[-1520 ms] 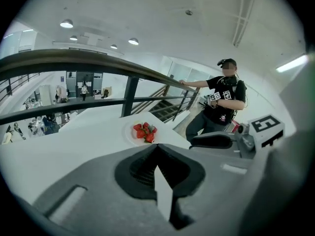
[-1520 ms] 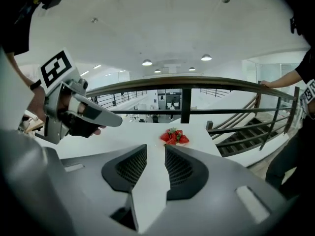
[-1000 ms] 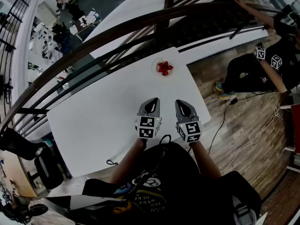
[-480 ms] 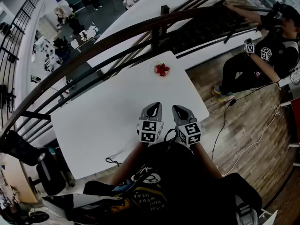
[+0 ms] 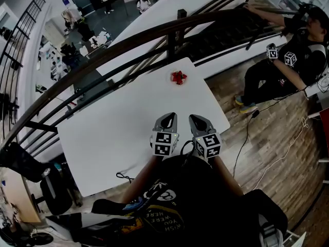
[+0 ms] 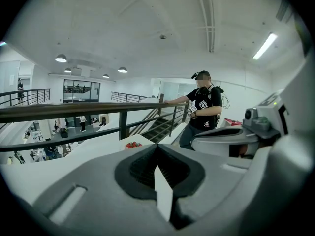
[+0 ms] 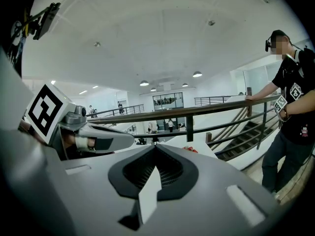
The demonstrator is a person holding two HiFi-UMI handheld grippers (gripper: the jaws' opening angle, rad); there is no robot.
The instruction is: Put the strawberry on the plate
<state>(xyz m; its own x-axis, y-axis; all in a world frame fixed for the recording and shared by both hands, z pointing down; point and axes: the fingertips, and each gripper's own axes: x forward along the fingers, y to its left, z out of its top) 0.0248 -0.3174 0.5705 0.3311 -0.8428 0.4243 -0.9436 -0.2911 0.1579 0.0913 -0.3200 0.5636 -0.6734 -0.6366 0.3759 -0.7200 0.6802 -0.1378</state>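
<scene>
Left gripper (image 5: 166,119) and right gripper (image 5: 198,121) were both pressed together and empty, near my body. Strawberry (image 5: 178,77) sat at the table's (image 5: 113,133) far corner. I couldn't make out the plate under it, but the task looked done.

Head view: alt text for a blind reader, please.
The left gripper and right gripper, both shut and empty, are held side by side over the near edge of a white table. Strawberries lie at its far edge beside a dark railing.
</scene>
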